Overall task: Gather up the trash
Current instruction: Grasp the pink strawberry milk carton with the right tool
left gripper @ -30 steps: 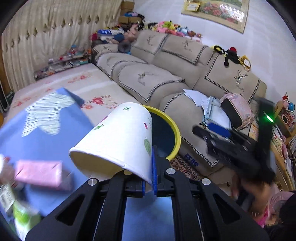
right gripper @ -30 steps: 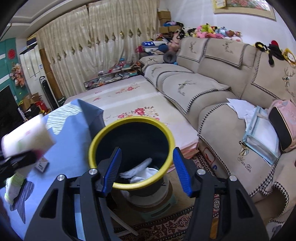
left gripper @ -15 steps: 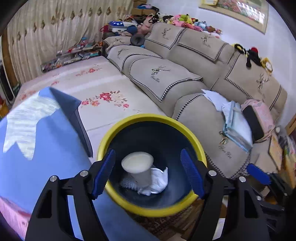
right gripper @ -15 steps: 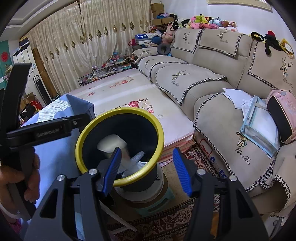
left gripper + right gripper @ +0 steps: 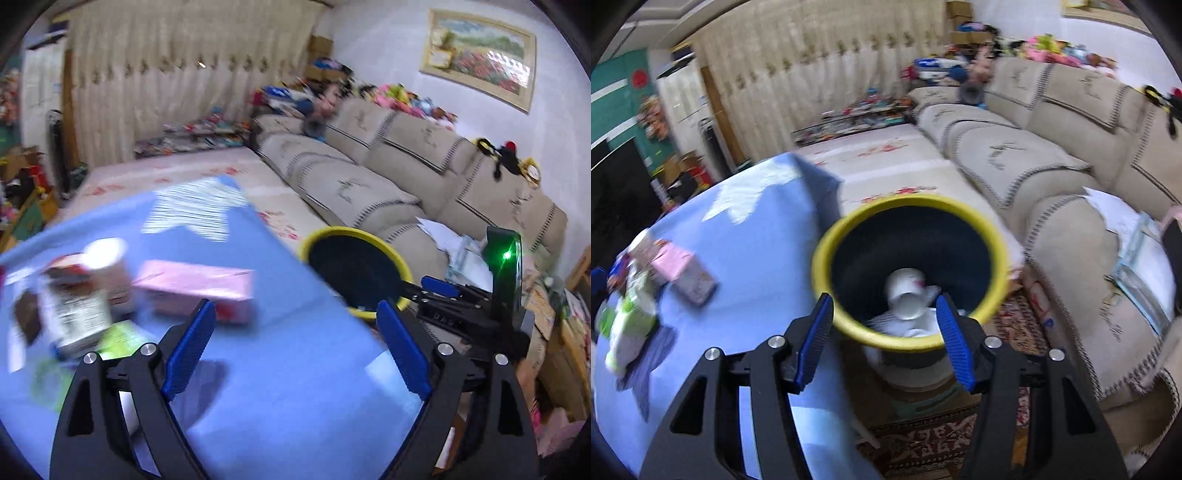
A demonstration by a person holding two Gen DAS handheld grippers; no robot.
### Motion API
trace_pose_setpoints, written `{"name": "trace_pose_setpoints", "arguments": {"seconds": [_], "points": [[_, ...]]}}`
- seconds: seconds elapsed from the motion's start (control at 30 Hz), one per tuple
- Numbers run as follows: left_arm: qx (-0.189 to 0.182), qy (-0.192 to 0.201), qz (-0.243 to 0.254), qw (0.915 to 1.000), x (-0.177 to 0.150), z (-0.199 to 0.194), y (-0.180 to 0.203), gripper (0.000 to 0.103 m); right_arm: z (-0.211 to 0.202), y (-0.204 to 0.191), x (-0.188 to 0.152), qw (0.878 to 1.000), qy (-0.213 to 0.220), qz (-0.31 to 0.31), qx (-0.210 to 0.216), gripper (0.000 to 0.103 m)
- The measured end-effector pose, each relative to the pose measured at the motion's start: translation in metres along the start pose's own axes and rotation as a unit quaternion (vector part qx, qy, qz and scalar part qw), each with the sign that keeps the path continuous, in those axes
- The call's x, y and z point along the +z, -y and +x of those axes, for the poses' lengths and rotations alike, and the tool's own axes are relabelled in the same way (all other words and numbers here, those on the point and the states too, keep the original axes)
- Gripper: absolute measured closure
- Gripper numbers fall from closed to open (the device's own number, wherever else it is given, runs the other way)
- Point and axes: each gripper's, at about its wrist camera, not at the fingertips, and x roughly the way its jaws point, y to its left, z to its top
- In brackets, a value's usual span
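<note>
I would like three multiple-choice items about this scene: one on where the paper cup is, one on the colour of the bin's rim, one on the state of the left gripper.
1. Where is the white paper cup?
A. Inside the trash bin
B. On the blue tablecloth
C. Between the left gripper's fingers

2. What colour is the rim of the trash bin?
A. Red
B. Yellow
C. White

3. How does the left gripper stand?
A. Shut on the cup
B. Shut on the pink box
C. Open, with nothing between its fingers

Answers:
1 A: the white paper cup lies on its side in the trash bin, on white crumpled paper.
2 B: the rim is yellow around a dark inside.
3 C: the left gripper has just been opening; its blue pads stand wide apart above the blue tablecloth, and the pink box lies beyond them.
</note>
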Motion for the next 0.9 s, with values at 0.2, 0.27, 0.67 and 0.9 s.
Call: {"name": "trace_pose_setpoints", "arguments": {"seconds": [0.2,0.27,0.67,0.9], "points": [[0.077,0.044,-0.038,0.9953,-0.011,-0.059,-0.077,0.014,0.01,-0.059,0.002,0.994,-0.013,-0.063,0.089,0.045],[0.105,0.06,-0.057,0.991,-0.01,-0.073,-0.108,0.013,0.015,-0.08,0.004,0.987,-0.014,-0.099,0.122,0.038],[0.131,0.069,-0.114,0.9824,-0.015,-0.076,-0.173,0.013,0.073,-0.18,0.02,0.951,-0.04,-0.25,0.178,0.031],[0.117,0.06,-0.12,0.984,-0.018,-0.065,-0.163,0.013,0.095,-0.195,0.025,0.941,-0.061,-0.25,0.218,0.036]]}}
